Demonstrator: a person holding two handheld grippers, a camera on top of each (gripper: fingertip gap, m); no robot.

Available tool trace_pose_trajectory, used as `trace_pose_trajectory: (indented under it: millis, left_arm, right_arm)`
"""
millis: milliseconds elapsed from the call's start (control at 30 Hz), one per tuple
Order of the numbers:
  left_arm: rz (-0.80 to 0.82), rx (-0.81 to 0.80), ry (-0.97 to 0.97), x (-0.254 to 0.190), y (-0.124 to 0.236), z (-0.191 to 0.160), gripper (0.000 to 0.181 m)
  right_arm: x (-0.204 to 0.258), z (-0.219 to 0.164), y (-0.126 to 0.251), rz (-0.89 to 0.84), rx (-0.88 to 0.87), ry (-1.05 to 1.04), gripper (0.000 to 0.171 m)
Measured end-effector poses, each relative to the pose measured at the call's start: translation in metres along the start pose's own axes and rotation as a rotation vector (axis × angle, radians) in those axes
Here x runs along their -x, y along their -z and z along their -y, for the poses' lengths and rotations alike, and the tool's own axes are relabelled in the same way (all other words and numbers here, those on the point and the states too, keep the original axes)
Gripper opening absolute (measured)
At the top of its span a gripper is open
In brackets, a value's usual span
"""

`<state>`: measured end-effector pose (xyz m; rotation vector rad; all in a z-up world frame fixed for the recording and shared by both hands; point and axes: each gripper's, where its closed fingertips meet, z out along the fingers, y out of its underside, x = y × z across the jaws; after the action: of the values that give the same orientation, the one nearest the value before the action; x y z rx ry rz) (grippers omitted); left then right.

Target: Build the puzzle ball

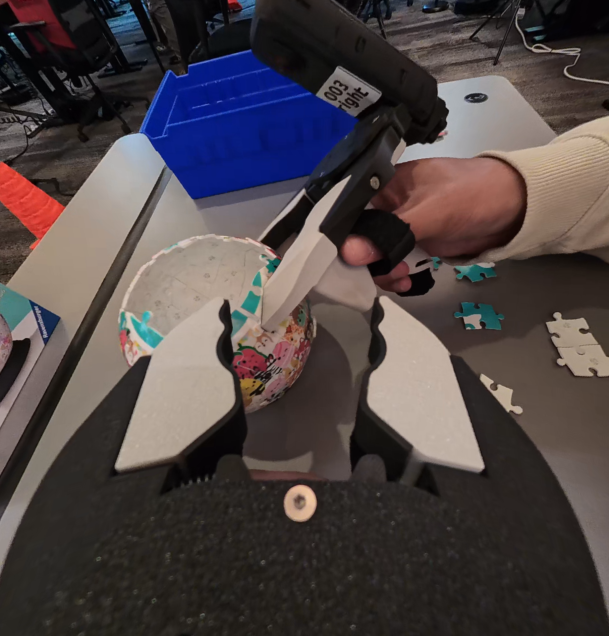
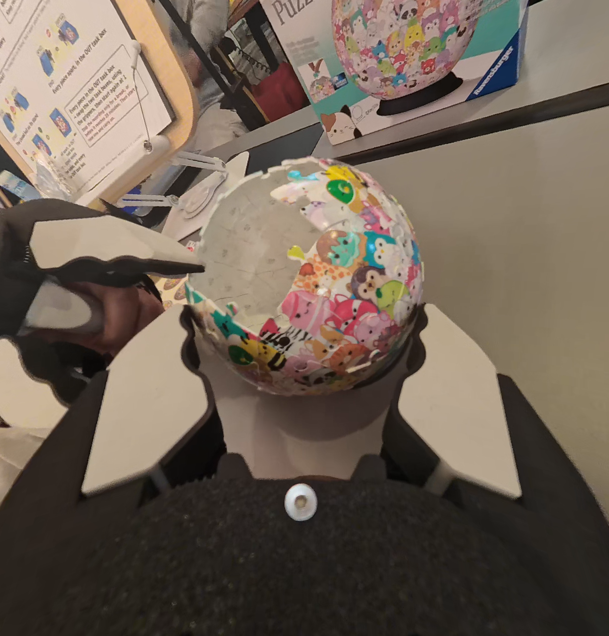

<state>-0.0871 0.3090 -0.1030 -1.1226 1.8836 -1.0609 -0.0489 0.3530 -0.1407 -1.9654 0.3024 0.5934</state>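
The puzzle ball (image 2: 334, 275) is a partly built colourful shell with a large gap that shows its grey inside. It sits on the grey table (image 1: 179, 220). My right gripper (image 2: 305, 309) has one finger on each side of the ball and clasps it. In the left wrist view, one white finger (image 1: 296, 272) of it presses the ball's (image 1: 261, 364) near rim. My left gripper (image 1: 301, 309) is open and empty, just in front of the ball, with its left finger over the ball's near side. Its upper finger (image 2: 107, 241) points at the ball's open rim.
Loose pieces lie to the right: teal ones (image 1: 478, 315) and face-down white ones (image 1: 582, 347). A blue bin (image 1: 244, 127) stands behind the ball. The puzzle box (image 2: 416, 62) is on the adjoining table. An instruction board (image 2: 72, 86) stands at the back. A person's hand (image 1: 451, 206) holds the right gripper.
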Motion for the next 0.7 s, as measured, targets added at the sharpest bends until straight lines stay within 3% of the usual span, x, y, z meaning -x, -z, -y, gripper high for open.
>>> trace_pose_trajectory:
  millis: [333, 467, 567, 700]
  left_arm:
    - [0.002, 0.008, -0.006, -0.0005, -0.0015, -0.0014, 0.076]
    - [0.003, 0.010, -0.004, 0.0001, -0.0021, -0.0014, 0.077]
    - [0.005, 0.012, -0.009, -0.0004, -0.0021, -0.0023, 0.077]
    - [0.027, -0.012, -0.009, 0.0036, 0.0022, 0.0022, 0.079]
  right_arm:
    - [0.0017, 0.0017, -0.0029, -0.018, -0.002, 0.041, 0.124]
    - [-0.0012, 0.0026, -0.0046, -0.032, -0.006, 0.018, 0.119]
    - [0.0030, 0.0007, -0.0048, -0.019, 0.012, 0.035, 0.126]
    - [0.0007, 0.0004, -0.0041, -0.010, 0.015, 0.026, 0.120]
